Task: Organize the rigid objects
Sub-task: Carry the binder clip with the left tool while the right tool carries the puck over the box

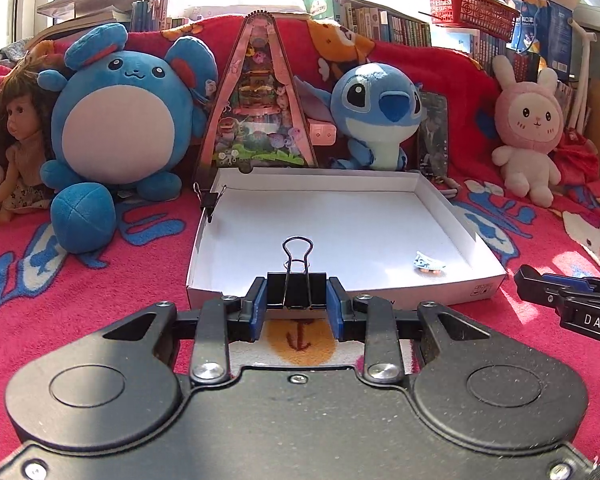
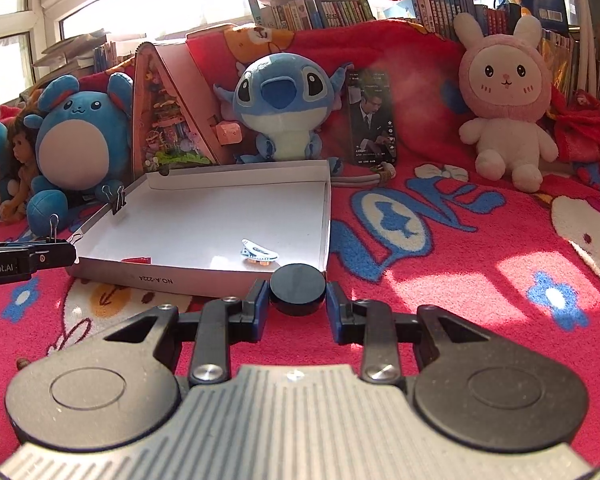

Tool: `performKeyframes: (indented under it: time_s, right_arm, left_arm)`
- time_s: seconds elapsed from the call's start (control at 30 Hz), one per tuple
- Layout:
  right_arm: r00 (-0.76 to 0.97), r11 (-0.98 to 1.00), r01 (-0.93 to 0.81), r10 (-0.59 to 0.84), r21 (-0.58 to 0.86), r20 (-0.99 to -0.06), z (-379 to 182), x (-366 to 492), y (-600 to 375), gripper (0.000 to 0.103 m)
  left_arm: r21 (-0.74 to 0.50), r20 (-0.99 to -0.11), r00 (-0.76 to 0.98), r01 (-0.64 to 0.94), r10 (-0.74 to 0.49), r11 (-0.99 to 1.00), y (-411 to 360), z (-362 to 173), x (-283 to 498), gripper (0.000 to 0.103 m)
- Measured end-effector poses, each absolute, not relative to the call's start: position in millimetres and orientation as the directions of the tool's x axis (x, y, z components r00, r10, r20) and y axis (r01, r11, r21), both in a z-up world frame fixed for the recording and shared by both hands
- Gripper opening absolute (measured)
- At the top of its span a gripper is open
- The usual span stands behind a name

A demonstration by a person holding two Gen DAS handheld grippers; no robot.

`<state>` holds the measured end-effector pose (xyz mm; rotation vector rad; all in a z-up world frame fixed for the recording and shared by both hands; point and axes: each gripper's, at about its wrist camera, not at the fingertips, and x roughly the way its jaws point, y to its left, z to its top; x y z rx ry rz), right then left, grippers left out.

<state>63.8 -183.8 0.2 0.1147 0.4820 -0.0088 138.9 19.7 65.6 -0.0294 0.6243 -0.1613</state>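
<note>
Both loads are up off the blanket (image 2: 440,264) and want carrying level over the near wall of the box (image 1: 440,294) before any release, so nothing clips the cardboard. The left gripper (image 1: 297,300) pinches a binder clip (image 1: 297,290) by its black body, handles pointing far, at the box's near edge. The right gripper (image 2: 297,300) clamps a black puck (image 2: 297,288) squarely between its pads, just near the box's near right corner.

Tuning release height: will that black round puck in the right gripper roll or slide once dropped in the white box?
The black puck looks squat and flat-faced, so set flat it probably stays put; landing on edge it could roll. It looks rigid. The white box floor looks smooth, so some sliding seems likely.
</note>
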Motion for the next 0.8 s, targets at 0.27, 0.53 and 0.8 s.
performKeyframes:
  time_s: [0.27,0.53,0.8]
  right_arm:
    - [0.869,0.994,0.024,0.034,0.111,-0.494,11,98,-183,0.035]
    - [0.815,0.992,0.020,0.058,0.128,-0.576,26,152,-179,0.035]
    - [0.742,0.987,0.054,0.060,0.148,-0.667,22,211,-177,0.035]
  left_arm:
    - [-0.079,-0.614,0.775,0.126,-0.148,0.989,20,65,173,0.029]
    - [-0.122,-0.676,0.712,0.148,-0.192,0.981,12,70,235,0.029]
    - [-0.088,-0.737,0.659,0.125,-0.149,0.988,1,46,268,0.029]
